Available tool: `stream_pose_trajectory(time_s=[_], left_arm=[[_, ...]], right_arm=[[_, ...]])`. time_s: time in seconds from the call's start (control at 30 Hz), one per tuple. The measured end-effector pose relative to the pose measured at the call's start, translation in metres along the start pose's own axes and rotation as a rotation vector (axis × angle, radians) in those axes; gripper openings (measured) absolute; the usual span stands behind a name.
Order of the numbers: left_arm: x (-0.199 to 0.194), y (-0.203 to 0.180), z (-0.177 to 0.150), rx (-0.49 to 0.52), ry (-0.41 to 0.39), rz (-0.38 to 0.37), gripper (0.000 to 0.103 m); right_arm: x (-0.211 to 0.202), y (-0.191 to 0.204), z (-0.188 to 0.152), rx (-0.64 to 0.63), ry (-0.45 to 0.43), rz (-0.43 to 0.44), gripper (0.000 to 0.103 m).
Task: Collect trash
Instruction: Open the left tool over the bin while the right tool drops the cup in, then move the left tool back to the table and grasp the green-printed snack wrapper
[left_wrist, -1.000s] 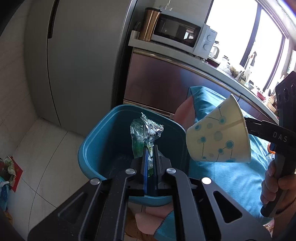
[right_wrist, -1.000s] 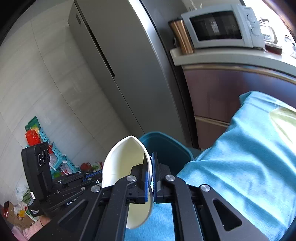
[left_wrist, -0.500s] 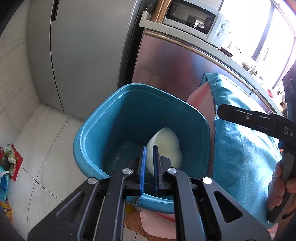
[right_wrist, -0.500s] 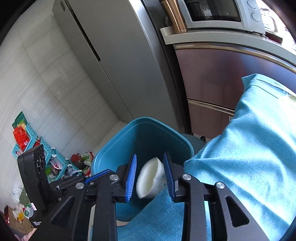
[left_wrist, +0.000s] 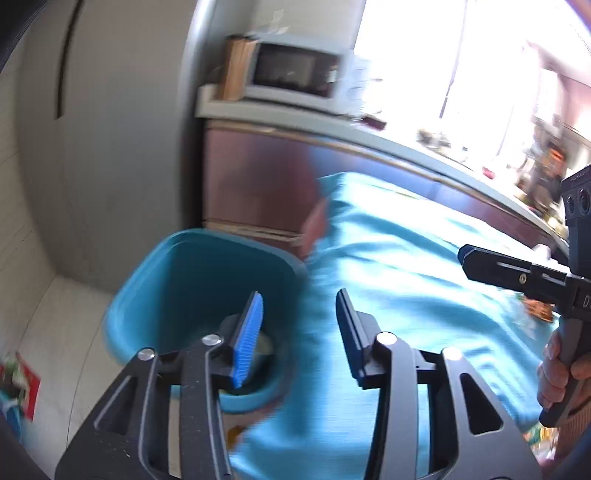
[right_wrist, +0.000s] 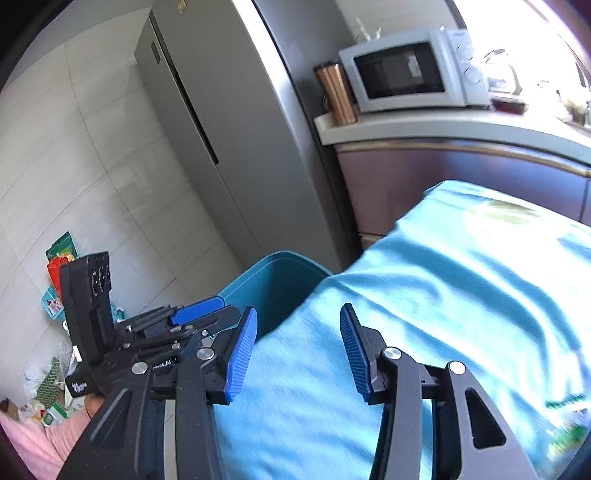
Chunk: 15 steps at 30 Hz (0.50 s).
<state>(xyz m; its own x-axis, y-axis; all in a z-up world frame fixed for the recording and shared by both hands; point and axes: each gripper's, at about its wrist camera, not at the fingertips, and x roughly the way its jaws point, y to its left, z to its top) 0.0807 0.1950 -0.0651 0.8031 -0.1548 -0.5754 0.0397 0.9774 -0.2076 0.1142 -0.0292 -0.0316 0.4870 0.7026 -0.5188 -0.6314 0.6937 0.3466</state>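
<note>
Left wrist view shows the left gripper (left_wrist: 300, 325) with jaws opening and nothing between them, above the edge of the teal trash bin (left_wrist: 147, 291), where pale trash (left_wrist: 264, 341) lies. The right gripper (right_wrist: 297, 341) is also opening and empty, over the blue cloth (right_wrist: 461, 280).

A second ago the left gripper (left_wrist: 299, 332) pinched a green wrapper and the right gripper (right_wrist: 297, 350) a paper cup; now both jaws are opening, empty, drawn back from the teal bin (left_wrist: 155, 291) over the blue cloth (right_wrist: 443, 295).
</note>
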Motion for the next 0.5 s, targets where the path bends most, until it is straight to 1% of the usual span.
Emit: stream_pose_trajectory(time_s=[0.07,0.2,0.37,0.5], left_arm=[[-0.001,-0.024,0.001,0.036,-0.009,-0.068,0.044],[0.003,-0.076,0.0,0.108,0.012,-0.19,0.046],[0.019,-0.14,-0.005,0.18,0.068,-0.327,0.048],[0.029,-0.183,-0.016,0.221,0.116,-0.407,0.048]], right_arm=[[-0.03,-0.008,-0.009,0.007,-0.042,-0.039,0.044],[-0.085,-0.027,-0.028,0.033,-0.12,-0.141,0.044],[-0.14,-0.051,-0.046,0.067,-0.2,-0.268,0.044],[-0.178,-0.076,-0.057,0.098,-0.254,-0.361,0.045]])
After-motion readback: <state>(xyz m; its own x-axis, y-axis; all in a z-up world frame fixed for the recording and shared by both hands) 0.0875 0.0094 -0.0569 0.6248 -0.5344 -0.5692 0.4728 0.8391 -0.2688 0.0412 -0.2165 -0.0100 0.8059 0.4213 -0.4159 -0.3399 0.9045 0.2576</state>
